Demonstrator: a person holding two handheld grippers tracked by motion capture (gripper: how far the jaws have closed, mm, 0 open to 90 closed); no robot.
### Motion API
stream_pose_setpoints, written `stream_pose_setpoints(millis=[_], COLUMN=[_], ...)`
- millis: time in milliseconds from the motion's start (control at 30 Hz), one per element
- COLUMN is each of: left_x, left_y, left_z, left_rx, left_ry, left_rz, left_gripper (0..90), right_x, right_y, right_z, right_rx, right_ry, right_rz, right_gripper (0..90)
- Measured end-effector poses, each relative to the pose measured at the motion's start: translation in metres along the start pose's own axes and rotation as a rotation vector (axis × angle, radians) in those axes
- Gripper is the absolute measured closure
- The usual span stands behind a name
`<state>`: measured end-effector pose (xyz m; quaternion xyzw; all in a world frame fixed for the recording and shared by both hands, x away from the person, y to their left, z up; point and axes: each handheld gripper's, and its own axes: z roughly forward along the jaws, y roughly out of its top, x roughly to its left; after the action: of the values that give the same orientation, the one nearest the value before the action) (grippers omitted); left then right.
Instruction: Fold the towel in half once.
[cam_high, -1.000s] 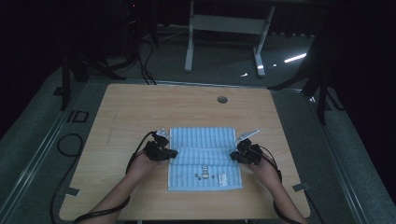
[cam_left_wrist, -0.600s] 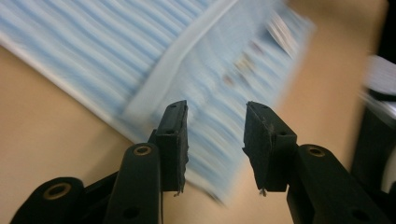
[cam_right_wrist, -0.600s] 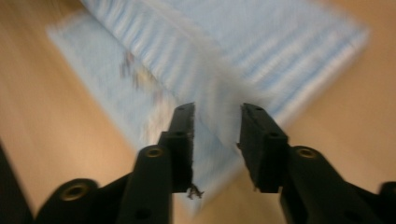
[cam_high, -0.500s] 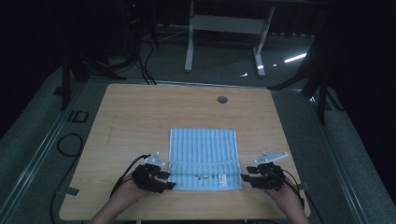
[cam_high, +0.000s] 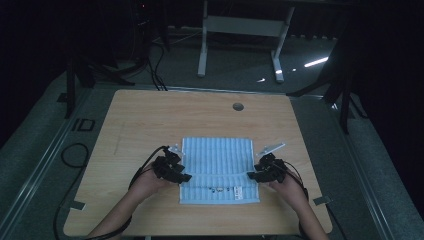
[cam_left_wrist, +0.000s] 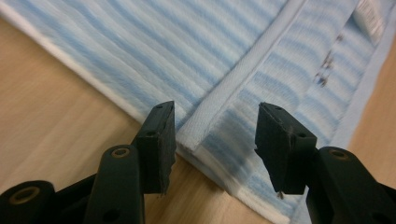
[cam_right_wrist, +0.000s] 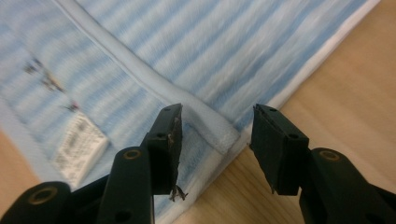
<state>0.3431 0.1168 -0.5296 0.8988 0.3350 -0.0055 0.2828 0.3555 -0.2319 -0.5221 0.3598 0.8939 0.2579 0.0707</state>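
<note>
A light-blue striped towel (cam_high: 216, 160) lies flat on the wooden table (cam_high: 150, 120), its far part folded over toward me. The fold's hem (cam_left_wrist: 243, 79) runs across it, above a white label (cam_right_wrist: 79, 144). My left gripper (cam_high: 186, 176) sits at the towel's left edge and my right gripper (cam_high: 251, 175) at its right edge, both at the ends of that hem. In the left gripper view the left gripper (cam_left_wrist: 215, 135) is open, with the hem's corner lying between the jaws, untouched. The right gripper (cam_right_wrist: 217, 135) stands the same way. Both pairs of jaws have just been opening.
A round cable hole (cam_high: 238, 106) sits in the table near its far edge. A black cable (cam_high: 70, 155) loops off the table's left side. A white desk frame (cam_high: 240, 30) stands on the dark floor beyond.
Half a second ago both hands were drawn back near the table's front edge, off the towel. They have since moved forward to the towel's sides, about where they were a second ago.
</note>
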Motion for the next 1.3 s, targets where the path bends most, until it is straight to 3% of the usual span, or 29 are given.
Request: stream_pose_setpoints(millis=[100,167,233,267,333,433,567,633,800,833,867,933,1033,1100,1200,1300], left_x=[-0.002,-0.004,-0.004,-0.005,-0.006,-0.009,-0.017,-0.023,-0.03,-0.031,-0.033,-0.037,-0.042,-0.046,-0.053,-0.055], left_y=[0.0,0.0,-0.001,-0.001,-0.001,-0.001,-0.005,-0.008,-0.021,-0.023,-0.026,-0.031,-0.039,-0.044,-0.049,-0.05], left_z=[0.005,0.005,0.004,0.003,0.001,-0.008,-0.023,-0.029,-0.035,-0.035,-0.035,-0.034,-0.031,-0.031,-0.034,-0.038], left_rx=[0.002,-0.005,-0.026,-0.037,-0.051,-0.098,-0.176,-0.189,-0.217,-0.215,-0.215,-0.183,-0.118,-0.094,-0.079,-0.07], left_ry=[0.03,0.067,0.035,0.039,0.03,0.028,0.009,0.02,0.004,-0.017,-0.013,-0.038,-0.098,-0.133,-0.127,-0.081], left_rz=[0.021,0.042,0.028,0.029,0.03,0.033,0.071,0.095,0.085,0.087,0.091,0.094,0.103,0.101,0.116,0.12], left_gripper=[48.2,61.4,74.1,78.4,81.5,81.5,81.1,80.9,80.7,80.6,80.6,78.1,66.7,62.0,58.5,55.6], right_x=[0.001,0.003,0.004,0.005,0.006,0.009,0.014,0.019,0.029,0.03,0.031,0.036,0.043,0.047,0.049,0.049], right_y=[-0.002,-0.002,-0.001,0.0,0.002,0.003,0.001,-0.002,-0.018,-0.022,-0.025,-0.033,-0.047,-0.057,-0.066,-0.068], right_z=[0.007,0.005,0.002,0.0,-0.005,-0.016,-0.034,-0.042,-0.057,-0.06,-0.061,-0.062,-0.056,-0.052,-0.053,-0.057], right_rx=[0.032,0.022,0.009,0.003,-0.014,-0.045,-0.1,-0.113,-0.155,-0.168,-0.172,-0.155,-0.097,-0.062,-0.051,-0.066], right_ry=[0.002,-0.005,-0.015,-0.018,-0.016,-0.019,-0.006,0.007,0.008,0.016,0.029,0.044,0.083,0.083,0.079,0.071], right_rz=[-0.016,-0.019,-0.031,-0.035,-0.039,-0.052,-0.068,-0.088,-0.095,-0.082,-0.076,-0.082,-0.08,-0.083,-0.078,-0.068], right_gripper=[62.5,75.9,79.9,80.6,81.2,81.2,81.1,81.1,81.0,81.0,81.0,78.8,72.4,67.7,64.9,63.9])
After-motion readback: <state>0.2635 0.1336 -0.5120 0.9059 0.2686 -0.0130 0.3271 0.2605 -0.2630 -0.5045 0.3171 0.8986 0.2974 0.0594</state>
